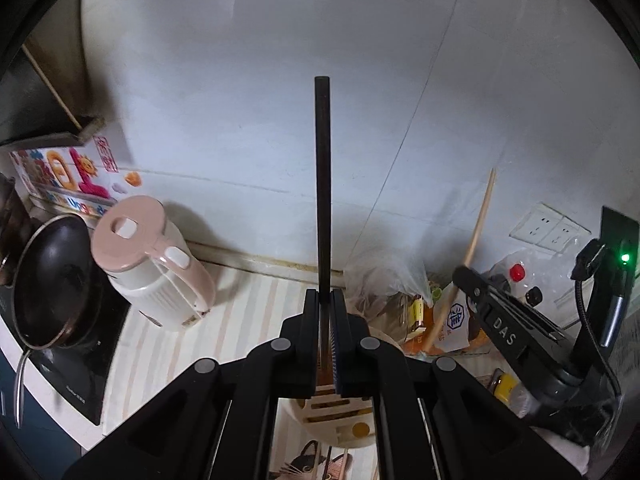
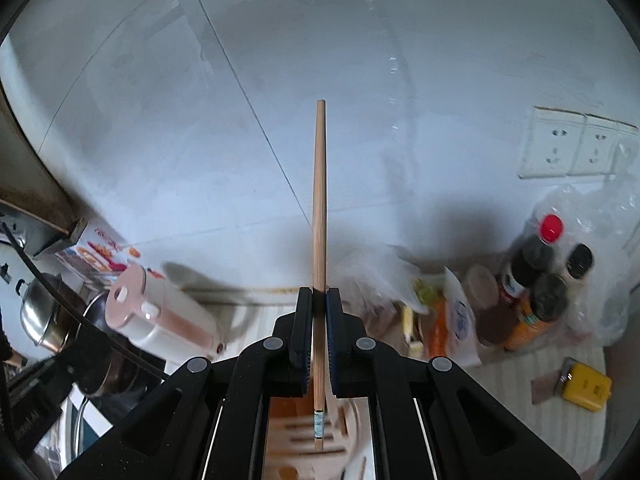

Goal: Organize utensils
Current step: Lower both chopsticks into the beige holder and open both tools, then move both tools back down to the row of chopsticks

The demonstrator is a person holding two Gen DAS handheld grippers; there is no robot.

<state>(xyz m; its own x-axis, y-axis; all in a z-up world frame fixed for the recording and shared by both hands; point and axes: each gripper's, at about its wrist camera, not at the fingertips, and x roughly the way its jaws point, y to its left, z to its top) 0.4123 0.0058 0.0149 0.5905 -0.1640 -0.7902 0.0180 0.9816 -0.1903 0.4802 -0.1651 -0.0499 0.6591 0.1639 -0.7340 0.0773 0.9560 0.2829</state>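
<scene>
Each gripper is clamped on one chopstick — left gripper on the dark chopstick, right gripper on the wooden chopstick (both upright). Next, judging by the layout: lower each into the slotted holder beneath.

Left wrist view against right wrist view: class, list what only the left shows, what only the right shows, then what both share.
Only the left wrist view shows the left gripper shut on a dark chopstick, and a black wok.

Only the right wrist view shows the steel pot and the dark sauce bottles.

Both show the right gripper shut on a wooden chopstick, the pink kettle, the wall sockets and the slotted holder below the grippers.
</scene>
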